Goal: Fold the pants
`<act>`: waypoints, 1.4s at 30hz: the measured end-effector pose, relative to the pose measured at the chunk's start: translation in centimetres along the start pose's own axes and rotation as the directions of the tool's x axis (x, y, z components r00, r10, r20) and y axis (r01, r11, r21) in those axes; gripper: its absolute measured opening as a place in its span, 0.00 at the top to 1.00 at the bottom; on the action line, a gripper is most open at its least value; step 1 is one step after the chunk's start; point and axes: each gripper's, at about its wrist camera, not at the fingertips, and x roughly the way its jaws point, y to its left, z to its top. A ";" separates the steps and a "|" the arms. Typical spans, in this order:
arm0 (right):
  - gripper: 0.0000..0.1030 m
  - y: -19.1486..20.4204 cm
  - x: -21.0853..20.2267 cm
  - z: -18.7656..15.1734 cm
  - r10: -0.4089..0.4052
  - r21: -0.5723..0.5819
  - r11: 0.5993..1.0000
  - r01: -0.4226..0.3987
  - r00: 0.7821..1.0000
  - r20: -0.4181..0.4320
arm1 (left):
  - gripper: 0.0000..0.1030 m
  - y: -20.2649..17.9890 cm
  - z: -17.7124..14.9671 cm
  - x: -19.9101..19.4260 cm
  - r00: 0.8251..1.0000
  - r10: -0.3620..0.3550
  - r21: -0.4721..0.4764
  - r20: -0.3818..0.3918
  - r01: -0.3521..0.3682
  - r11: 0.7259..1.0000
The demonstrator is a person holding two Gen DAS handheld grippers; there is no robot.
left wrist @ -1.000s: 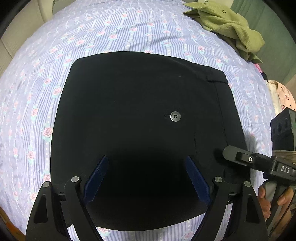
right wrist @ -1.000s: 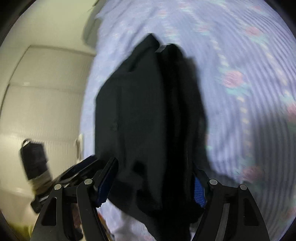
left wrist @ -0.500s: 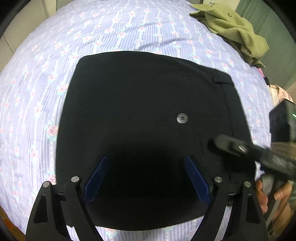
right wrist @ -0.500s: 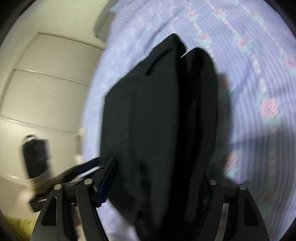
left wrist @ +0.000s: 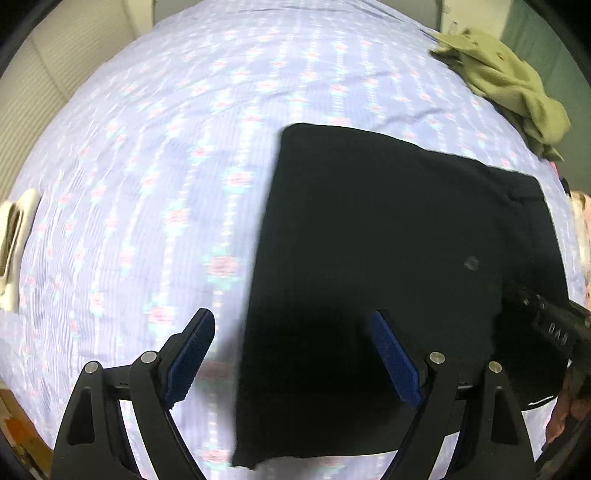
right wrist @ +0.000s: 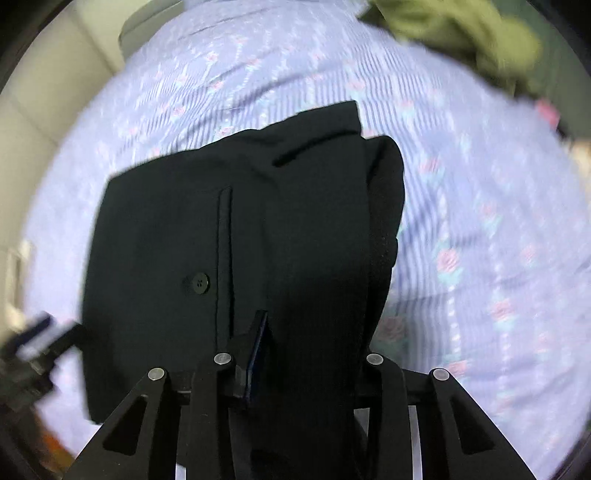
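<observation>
Black pants (left wrist: 388, 240) lie folded into a compact rectangle on the lilac flowered bedsheet (left wrist: 166, 166), a button (left wrist: 471, 263) on top. My left gripper (left wrist: 295, 350) is open and empty, hovering over the pants' near left edge. My right gripper (right wrist: 295, 347) is shut on the pants (right wrist: 240, 240) at the waistband side, with cloth bunched between the jaws. The right gripper also shows at the right edge of the left wrist view (left wrist: 554, 328).
A crumpled olive-green garment (left wrist: 509, 85) lies at the far right of the bed; it also shows in the right wrist view (right wrist: 461, 33). A white object (left wrist: 14, 240) sits at the bed's left edge. Pale wall panels stand beyond the bed.
My left gripper has shifted left, so the pants now sit right of centre. My right gripper has closed on the pants' edge and swung round toward the bed.
</observation>
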 end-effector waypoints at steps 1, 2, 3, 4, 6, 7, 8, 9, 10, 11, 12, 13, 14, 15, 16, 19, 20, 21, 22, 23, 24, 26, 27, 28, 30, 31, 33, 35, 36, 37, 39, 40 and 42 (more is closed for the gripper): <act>0.68 0.8 0.7 1.1 -0.040 -0.024 0.999 0.040 0.999 0.003 | 0.16 0.8 0.1 0.2 1.000 -0.018 -0.019 -0.006 0.018 1.000; 0.68 1.8 1.1 1.4 -0.076 -0.047 0.996 0.076 0.997 0.003 | 0.16 1.7 0.3 0.5 0.999 -0.046 -0.041 -0.012 0.045 0.998; 0.68 2.4 1.5 1.5 -0.108 -0.073 0.991 0.108 0.994 -0.002 | 0.16 2.6 0.5 0.8 0.997 -0.076 -0.061 -0.015 0.075 0.995; 0.68 1.7 1.6 1.2 -0.126 -0.092 0.988 0.125 0.992 -0.004 | 0.16 3.3 0.6 1.2 0.994 -0.104 -0.077 -0.020 0.102 0.992; 0.69 2.0 1.8 1.0 -0.158 -0.136 0.978 0.156 0.987 -0.004 | 0.16 4.6 1.1 2.1 0.985 -0.167 -0.109 -0.034 0.163 0.981; 0.69 1.6 1.6 0.5 -0.167 -0.155 0.974 0.164 0.986 -0.003 | 0.16 4.9 1.4 2.5 0.977 -0.209 -0.121 -0.038 0.203 0.972; 0.68 1.6 1.6 0.5 -0.169 -0.159 0.973 0.166 0.986 -0.004 | 0.16 5.0 1.9 2.9 0.967 -0.251 -0.128 -0.042 0.244 0.961; 0.68 1.6 1.7 0.6 -0.165 -0.152 0.975 0.162 0.986 -0.009 | 0.16 5.1 2.4 3.3 0.959 -0.282 -0.122 -0.041 0.275 0.954; 0.68 1.8 1.7 0.7 -0.164 -0.148 0.976 0.160 0.986 -0.013 | 0.15 5.0 2.7 3.6 0.954 -0.297 -0.106 -0.041 0.291 0.951; 0.68 1.8 1.8 0.8 -0.164 -0.148 0.976 0.160 0.986 -0.015 | 0.15 5.0 3.0 3.9 0.950 -0.309 -0.077 -0.041 0.306 0.949; 0.68 1.6 1.5 0.3 -0.168 -0.153 0.975 0.164 0.986 -0.016 | 0.15 4.8 3.4 4.4 0.947 -0.318 -0.042 -0.043 0.316 0.948; 0.68 1.5 1.1 -0.1 -0.175 -0.159 0.972 0.170 0.984 -0.017 | 0.15 4.4 3.4 4.7 0.947 -0.319 -0.019 -0.051 0.318 0.948; 0.68 1.3 0.6 -0.5 -0.180 -0.164 0.971 0.175 0.983 -0.016 | 0.15 4.5 3.7 5.2 0.945 -0.322 -0.003 -0.062 0.322 0.947; 0.68 1.4 0.6 -0.4 -0.185 -0.167 0.969 0.180 0.983 -0.017 | 0.15 4.4 4.0 5.9 0.936 -0.343 0.005 -0.076 0.344 0.939; 0.68 1.5 0.6 -0.4 -0.185 -0.165 0.970 0.180 0.983 -0.018 | 0.15 4.1 4.0 6.5 0.926 -0.368 0.004 -0.087 0.369 0.929; 0.68 1.4 0.4 -0.5 -0.178 -0.153 0.973 0.172 0.984 -0.020 | 0.14 4.5 3.7 7.9 0.908 -0.411 -0.026 -0.084 0.410 0.912; 0.67 1.5 0.3 -0.5 -0.176 -0.152 0.973 0.171 0.984 -0.020 | 0.14 4.6 3.5 8.0 0.905 -0.418 -0.033 -0.077 0.417 0.908; 0.67 1.5 0.3 -0.5 -0.176 -0.153 0.973 0.171 0.984 -0.019 | 0.14 4.6 3.3 8.0 0.902 -0.428 -0.043 -0.063 0.426 0.904; 0.67 1.6 0.3 -0.5 -0.177 -0.154 0.973 0.172 0.984 -0.019 | 0.17 4.6 3.1 7.7 0.892 -0.450 -0.051 -0.050 0.447 0.893; 0.67 1.6 0.2 -0.5 -0.178 -0.154 0.973 0.173 0.984 -0.019 | 0.21 4.6 2.8 7.5 0.879 -0.474 -0.050 -0.052 0.472 0.880; 0.67 1.7 0.2 -0.6 -0.177 -0.152 0.973 0.173 0.984 -0.019 | 0.26 4.2 2.6 7.4 0.851 -0.520 -0.048 -0.071 0.518 0.854; 0.67 1.7 0.1 -0.6 -0.176 -0.149 0.974 0.171 0.984 -0.021 | 0.26 2.9 2.4 7.1 0.836 -0.541 -0.018 -0.093 0.542 0.840; 0.67 1.5 0.1 -0.5 -0.174 -0.148 0.975 0.169 0.985 -0.021 | 0.31 2.4 2.2 6.4 0.833 -0.545 0.016 -0.095 0.549 0.836; 0.67 1.5 0.1 -0.5 -0.172 -0.147 0.975 0.167 0.985 -0.021 | 0.34 2.1 2.4 5.8 0.823 -0.561 0.030 -0.093 0.565 0.825; 0.67 1.3 0.1 -0.7 -0.165 -0.145 0.976 0.160 0.986 -0.020 | 0.34 2.5 2.7 4.5 0.730 -0.680 0.009 -0.071 0.682 0.732; 0.67 1.2 0.2 -0.6 -0.163 -0.142 0.977 0.158 0.986 -0.022 | 0.34 3.0 2.9 4.8 0.694 -0.717 -0.028 -0.067 0.717 0.696; 0.66 0.5 0.2 -0.6 -0.160 -0.138 0.978 0.155 0.987 -0.024 | 0.34 3.4 3.2 6.5 0.701 -0.707 -0.089 -0.089 0.702 0.707; 0.65 0.4 0.2 -0.6 -0.159 -0.135 0.979 0.154 0.987 -0.025 | 0.36 3.6 3.1 9.2 0.729 -0.668 -0.152 -0.149 0.651 0.744; 0.65 0.5 0.2 -0.6 -0.161 -0.138 0.978 0.156 0.987 -0.024 | 0.37 3.6 3.1 10.5 0.722 -0.671 -0.184 -0.169 0.645 0.741; 0.65 0.5 0.3 -0.6 -0.162 -0.140 0.978 0.157 0.987 -0.025 | 0.37 3.8 3.2 10.8 0.715 -0.679 -0.196 -0.165 0.651 0.733; 0.65 0.6 0.2 -0.6 -0.160 -0.138 0.978 0.155 0.987 -0.026 | 0.36 3.9 4.0 11.2 0.696 -0.699 -0.242 -0.164 0.659 0.713; 0.65 0.5 0.2 -0.6 -0.158 -0.134 0.979 0.153 0.987 -0.027 | 0.34 3.8 4.2 11.4 0.690 -0.705 -0.263 -0.166 0.658 0.706; 0.64 0.4 0.2 -0.6 -0.155 -0.128 0.980 0.150 0.988 -0.029 | 0.35 3.7 4.1 11.3 0.689 -0.704 -0.273 -0.171 0.654 0.706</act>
